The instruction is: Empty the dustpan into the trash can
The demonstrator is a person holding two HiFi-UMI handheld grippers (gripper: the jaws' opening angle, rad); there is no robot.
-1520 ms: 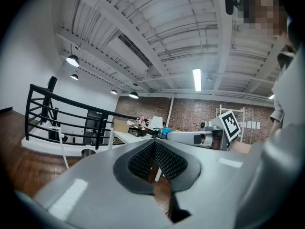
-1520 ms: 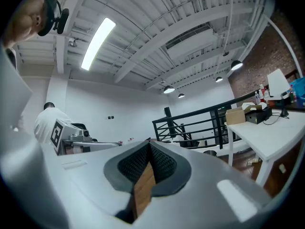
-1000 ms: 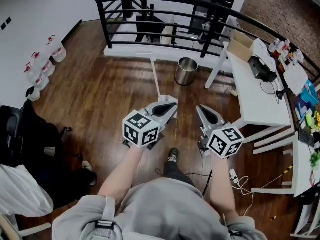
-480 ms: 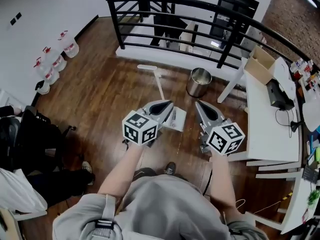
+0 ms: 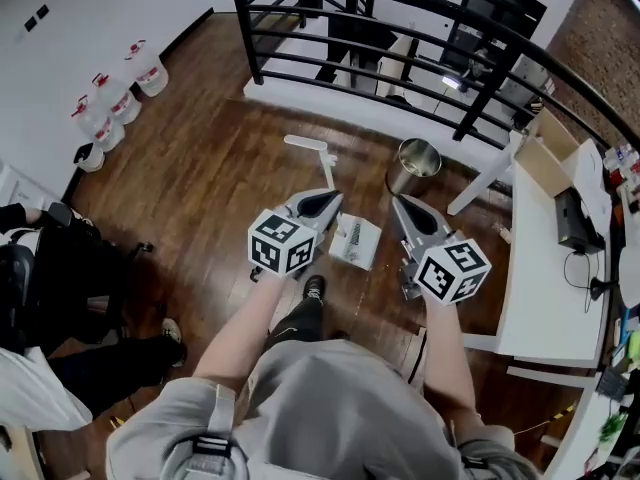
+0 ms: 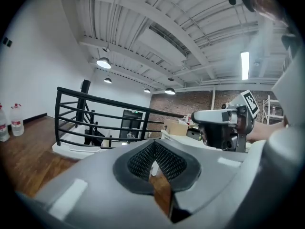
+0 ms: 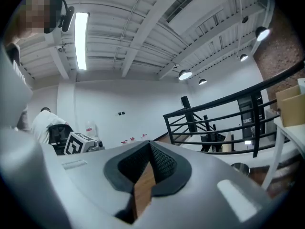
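left gripper point(image 6: 153, 151) jaws together, empty | black railing point(image 6: 95, 112) behind | right gripper point(image 6: 201, 118) alongside

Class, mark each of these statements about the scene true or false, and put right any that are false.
1. The left gripper and right gripper are both shut, holding nothing. True.
2. The dustpan sits inside the trash can. False: it rests on the floor, apart from the can.
3. The trash can stands upright. True.
4. The trash can has a lid on. False: its top is open.
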